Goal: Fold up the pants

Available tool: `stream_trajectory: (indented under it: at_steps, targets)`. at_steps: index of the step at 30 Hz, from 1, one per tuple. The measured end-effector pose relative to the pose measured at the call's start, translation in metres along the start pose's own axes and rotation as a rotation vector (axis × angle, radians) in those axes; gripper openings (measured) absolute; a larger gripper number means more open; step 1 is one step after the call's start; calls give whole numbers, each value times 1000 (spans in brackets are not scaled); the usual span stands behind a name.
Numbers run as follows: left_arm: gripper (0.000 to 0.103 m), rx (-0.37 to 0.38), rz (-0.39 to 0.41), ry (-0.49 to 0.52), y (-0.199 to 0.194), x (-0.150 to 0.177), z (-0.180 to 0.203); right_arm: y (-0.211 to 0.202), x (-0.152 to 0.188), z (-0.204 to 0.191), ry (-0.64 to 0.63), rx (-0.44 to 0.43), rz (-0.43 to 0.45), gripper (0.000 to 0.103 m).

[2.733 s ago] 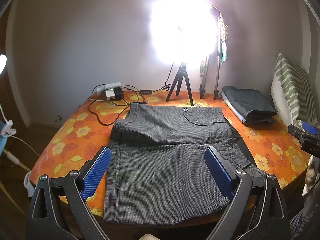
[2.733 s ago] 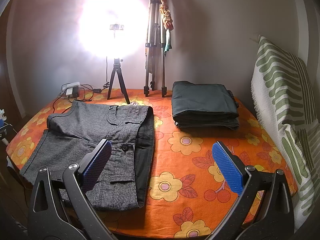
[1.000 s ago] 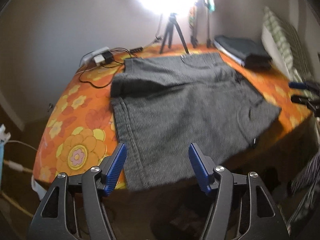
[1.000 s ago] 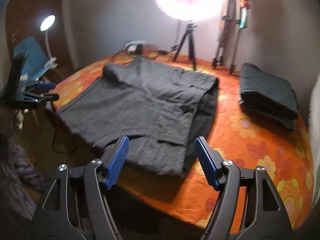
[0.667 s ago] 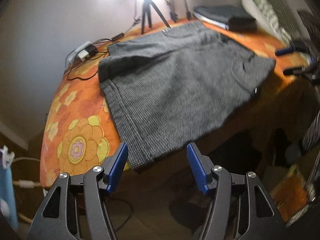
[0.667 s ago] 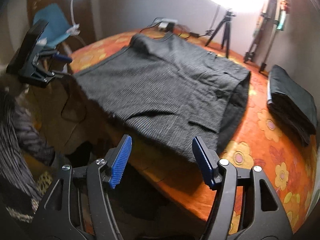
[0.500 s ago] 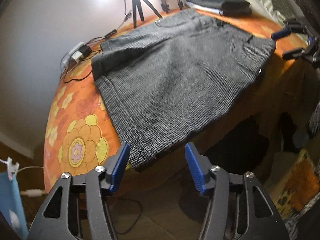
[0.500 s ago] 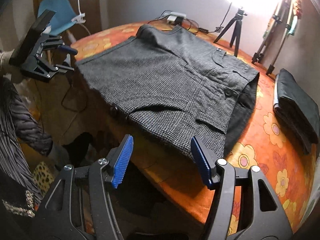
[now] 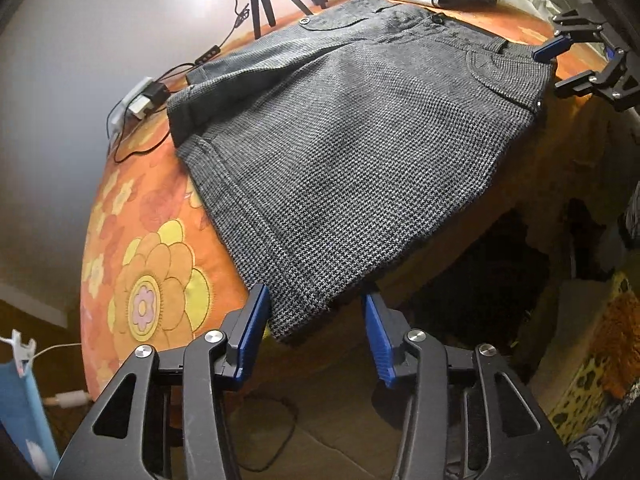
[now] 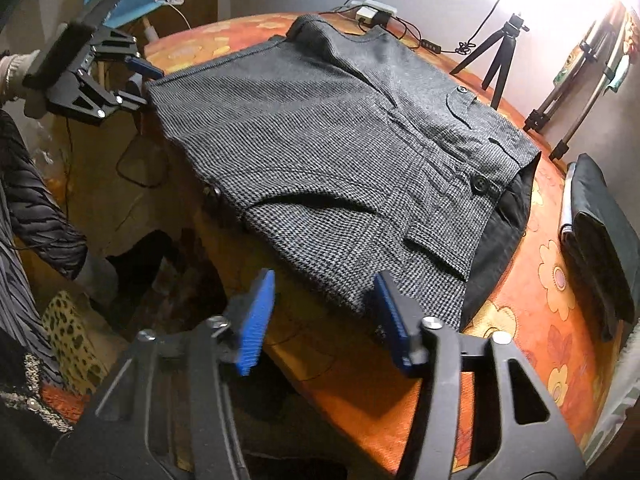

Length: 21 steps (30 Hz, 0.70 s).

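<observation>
Grey houndstooth pants [image 9: 360, 132] lie folded on the orange flowered tablecloth [image 9: 140, 264], their near edge hanging over the table's rim. My left gripper [image 9: 316, 320] has its blue pads on either side of the pants' near left corner. Its jaws are closing and do not press the cloth. My right gripper [image 10: 324, 316] straddles the near right corner of the pants [image 10: 360, 168] the same way, jaws closing with a gap on both sides. Each wrist view also shows the other gripper: the right gripper [image 9: 550, 70] and the left gripper [image 10: 146, 84] at the far corner.
A folded dark garment stack [image 10: 600, 232] sits on the table's right side. A small tripod [image 10: 500, 52] under a bright ring light, taller tripods [image 10: 568, 116] and a power strip with cables [image 9: 136, 100] stand at the back. A leopard-print item [image 9: 592, 384] lies on the floor.
Both grippers sank toward the table's near edge and rolled. Their jaws narrowed, and a corner of the pants now lies between each pair of pads.
</observation>
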<state>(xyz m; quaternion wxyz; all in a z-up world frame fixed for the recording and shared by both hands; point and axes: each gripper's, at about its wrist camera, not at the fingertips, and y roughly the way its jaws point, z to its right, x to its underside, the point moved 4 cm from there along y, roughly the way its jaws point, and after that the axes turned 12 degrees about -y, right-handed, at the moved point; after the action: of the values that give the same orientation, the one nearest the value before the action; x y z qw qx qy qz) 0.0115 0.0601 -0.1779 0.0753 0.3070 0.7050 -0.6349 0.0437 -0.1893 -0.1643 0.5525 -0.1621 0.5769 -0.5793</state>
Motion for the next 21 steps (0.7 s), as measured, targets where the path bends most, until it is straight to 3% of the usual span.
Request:
stream_trajectory:
  at_steps: [4,8,14,21]
  targets:
    - [40,9,3,19,1,0,2,2,0,1,-5,2,-8,47]
    - [31,30,9,9,-1,-2,0,5,-1,3,-4,9,-20,35]
    - [18,53,42,-8,-7,-6,-1,4,-5,5,9,15,-15,26]
    - [16,57,63,-13,-10,-10,-3,5,-3,2,-17,31,-22,26]
